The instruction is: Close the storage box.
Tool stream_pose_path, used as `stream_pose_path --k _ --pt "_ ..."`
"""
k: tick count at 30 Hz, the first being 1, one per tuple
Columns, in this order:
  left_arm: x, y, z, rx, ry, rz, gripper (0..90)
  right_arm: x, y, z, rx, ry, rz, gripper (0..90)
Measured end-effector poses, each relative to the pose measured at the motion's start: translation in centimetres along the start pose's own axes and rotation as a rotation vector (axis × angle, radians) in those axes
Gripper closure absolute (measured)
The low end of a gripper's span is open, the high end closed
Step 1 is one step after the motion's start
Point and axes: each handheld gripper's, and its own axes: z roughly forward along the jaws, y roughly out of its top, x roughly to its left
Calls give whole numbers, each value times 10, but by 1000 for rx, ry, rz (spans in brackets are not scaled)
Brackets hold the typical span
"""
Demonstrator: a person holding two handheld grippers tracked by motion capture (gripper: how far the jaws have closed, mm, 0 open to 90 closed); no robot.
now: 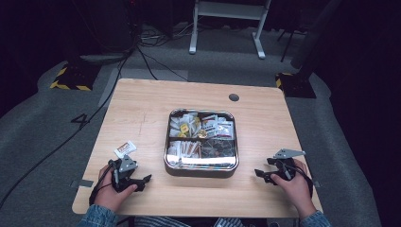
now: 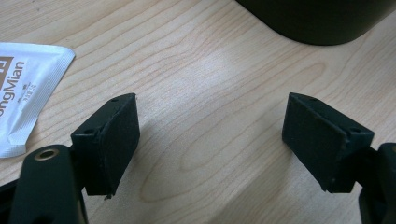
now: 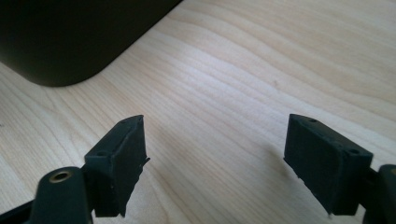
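Left tool [image 1: 142,181]: held low at the near left corner of the tabletop [image 1: 142,101], hand wrapped around its body, jaws pointed toward the tray [image 1: 201,166]. Jaws are seen spread wide over bare wood, nothing between them.

Right tool [image 1: 261,175]: held low at the near right corner, jaws pointed inward at the tray. Jaws are seen wide apart, empty.

Packet [image 1: 125,149]: white sachet, laid flat near the left edge, just beyond the left tool, apart from it. Printing partly read as "ngMian" [image 2: 18,91].

Tray: square, metal, compartmented, filled with packets, set at the middle of the tabletop.
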Motion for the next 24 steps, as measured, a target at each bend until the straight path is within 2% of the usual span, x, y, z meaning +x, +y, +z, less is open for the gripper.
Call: stream_pose_path --k 3,8,13,24 --pt "0 0 0 0 -1 0 196 3 -4 4 1 10 -21 186" --pt "0 0 0 2 -1 1 196 5 -8 5 -30 6 -43 166" --pt "0 0 0 -1 -1 0 196 7 -14 9 -77 -25 -87 133" --pt "0 0 0 -1 0 0 195 8 -13 11 -68 -17 -92 92"
